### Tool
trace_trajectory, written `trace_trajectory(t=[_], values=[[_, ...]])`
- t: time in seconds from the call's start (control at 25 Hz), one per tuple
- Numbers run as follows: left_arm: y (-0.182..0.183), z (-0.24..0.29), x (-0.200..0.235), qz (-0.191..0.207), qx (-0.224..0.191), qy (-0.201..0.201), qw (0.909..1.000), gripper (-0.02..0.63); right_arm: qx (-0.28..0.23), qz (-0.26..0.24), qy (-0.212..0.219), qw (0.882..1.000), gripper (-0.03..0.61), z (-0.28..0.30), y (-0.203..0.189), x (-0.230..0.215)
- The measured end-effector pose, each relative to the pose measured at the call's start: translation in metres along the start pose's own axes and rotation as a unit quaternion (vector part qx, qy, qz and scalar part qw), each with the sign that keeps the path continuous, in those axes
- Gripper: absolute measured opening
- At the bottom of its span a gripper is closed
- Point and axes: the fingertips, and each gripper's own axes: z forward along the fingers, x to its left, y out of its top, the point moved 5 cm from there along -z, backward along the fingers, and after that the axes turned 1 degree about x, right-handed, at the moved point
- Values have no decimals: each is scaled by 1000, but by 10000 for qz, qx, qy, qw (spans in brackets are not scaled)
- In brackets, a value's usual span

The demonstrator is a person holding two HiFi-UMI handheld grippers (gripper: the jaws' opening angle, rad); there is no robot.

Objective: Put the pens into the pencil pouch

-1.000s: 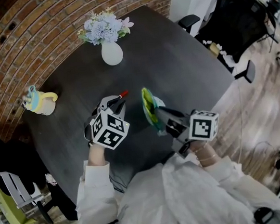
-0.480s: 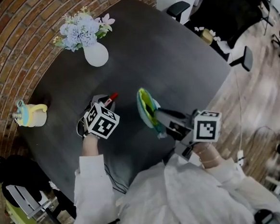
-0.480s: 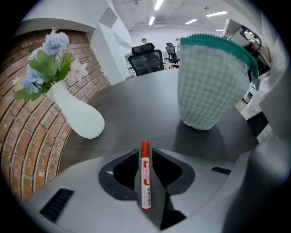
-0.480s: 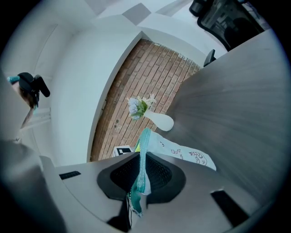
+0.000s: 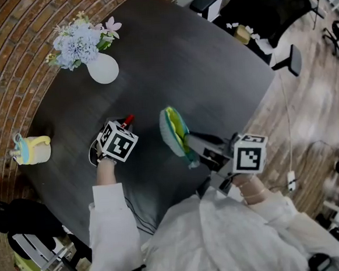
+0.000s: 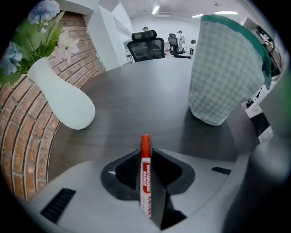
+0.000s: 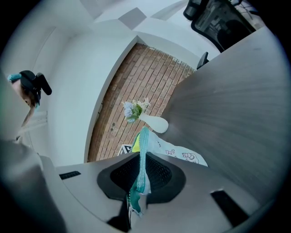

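Head view: left gripper (image 5: 123, 125) clamps red marker (image 5: 128, 118); right gripper (image 5: 190, 142) clamps pouch (image 5: 172, 130) (interior unclear).

I look down on a dark, wood-grained table (image 5: 212, 82) with rounded corners. A red brick wall (image 5: 17, 56) runs along its left side, and higher up the brick gives way to a plain white wall (image 7: 68, 91). To the right lies a pale plank floor (image 5: 308, 115), where black office chairs (image 5: 253, 8) stand close to the table's far edge. On the table, a white vase of blue and pink flowers (image 5: 103, 69) stands near the brick. A small cup with a yellow handle (image 5: 33, 149) stands by the left edge. Beyond the table the room opens into a bright white office, lit by strip lights in the ceiling (image 6: 156, 9).
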Motion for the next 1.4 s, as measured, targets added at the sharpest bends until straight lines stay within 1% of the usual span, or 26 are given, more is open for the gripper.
trace_trajectory(t=[0.16,0.36,0.48,0.6,0.76,0.84,0.96,1.12,1.2,1.32,1.4], values=[[-3,4,4,-36,89,-33,9999,75,-27,10,-23,10000,34,1,-2,-1],[-1,5,2,135,77,-166,9997,64,10,-33,-34,10000,34,4,-3,1],[-1,2,0,209,-15,-60,9998,64,26,-86,-55,9999,34,4,-5,3],[2,-8,-3,55,-299,93,9995,63,12,-139,-84,9999,34,3,-7,4],[16,-39,-7,-228,-943,200,9951,63,0,-128,-92,9999,34,5,-10,4],[25,-57,-10,-321,-1338,252,9902,64,-1,-146,-77,9999,34,6,-11,5],[38,-89,-15,-430,-1978,332,9787,63,-12,-142,-61,9999,34,8,-12,6],[51,-133,-27,-516,-2598,339,9637,64,38,-151,-12,9999,34,12,-14,11],[57,-151,-34,-597,-2923,304,9540,64,76,-165,29,9998,34,14,-16,15],[67,-175,-44,-760,-3447,248,9353,64,127,-256,69,9996,34,16,-18,20],[71,-189,-51,-802,-3705,185,9252,64,150,-303,73,9994,34,17,-20,22]])
